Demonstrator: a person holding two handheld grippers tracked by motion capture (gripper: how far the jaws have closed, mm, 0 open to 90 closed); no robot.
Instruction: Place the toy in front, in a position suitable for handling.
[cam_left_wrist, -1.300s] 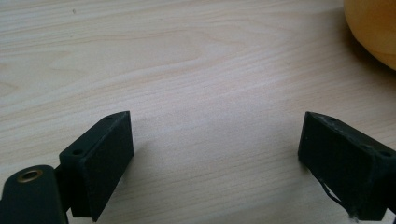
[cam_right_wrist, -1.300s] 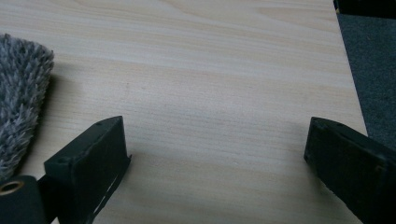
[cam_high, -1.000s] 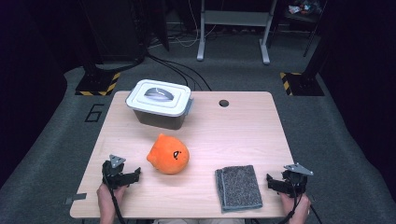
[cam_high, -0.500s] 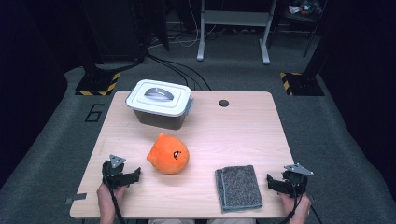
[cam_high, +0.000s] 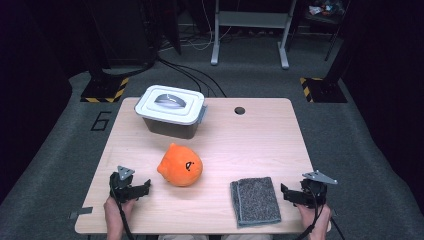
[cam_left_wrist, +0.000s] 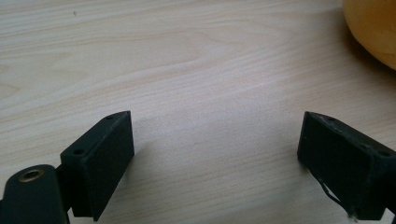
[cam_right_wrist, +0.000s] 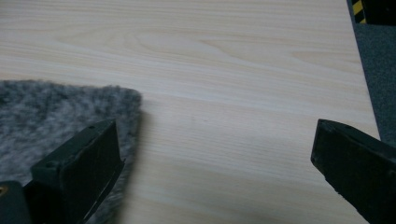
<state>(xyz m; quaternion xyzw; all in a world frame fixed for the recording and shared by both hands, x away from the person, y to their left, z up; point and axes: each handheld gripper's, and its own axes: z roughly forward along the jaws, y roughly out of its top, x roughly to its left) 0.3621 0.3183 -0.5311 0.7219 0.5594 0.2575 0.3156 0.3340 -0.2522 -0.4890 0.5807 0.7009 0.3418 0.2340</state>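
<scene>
While both hands rest at the near table edge, the right gripper (cam_high: 292, 195), jaws wide and just opened further with nothing between them, sits just beside the folded grey fleecy cloth (cam_high: 255, 200), which lies toward its left; the left gripper (cam_high: 137, 187), jaws wide and empty, is farther off.

Bare wood is lying open across the table (cam_high: 270, 135) on its right half; the orange plush (cam_high: 181, 166) and lidded bin (cam_high: 172, 111) are blocking the left-centre, the grey cloth (cam_high: 255, 200) sitting near right.
</scene>
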